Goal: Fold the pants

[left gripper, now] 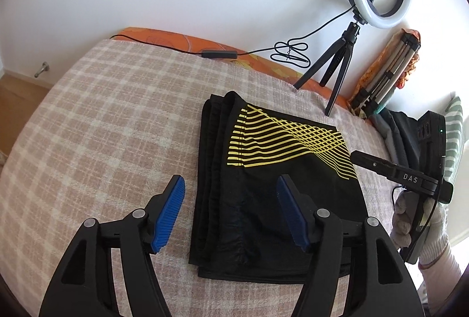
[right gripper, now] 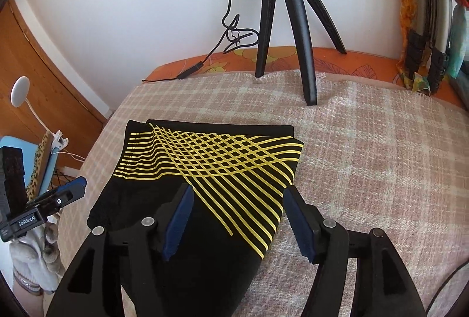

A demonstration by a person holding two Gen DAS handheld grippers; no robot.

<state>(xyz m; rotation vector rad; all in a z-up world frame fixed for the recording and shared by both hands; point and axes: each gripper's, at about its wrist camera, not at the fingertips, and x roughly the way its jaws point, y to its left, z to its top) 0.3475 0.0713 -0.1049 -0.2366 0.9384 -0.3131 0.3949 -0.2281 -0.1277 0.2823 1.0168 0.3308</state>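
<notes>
Black pants [left gripper: 263, 194] with yellow stripes sit folded on the plaid blanket [left gripper: 102, 126]; left gripper [left gripper: 231, 211] and right gripper [right gripper: 237, 223] fingers both wide, holding nothing.

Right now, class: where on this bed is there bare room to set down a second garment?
Bare plaid blanket lies left of the folded pants, and more right of them in the right wrist view. The back edge is crowded: tripod, cable.
</notes>
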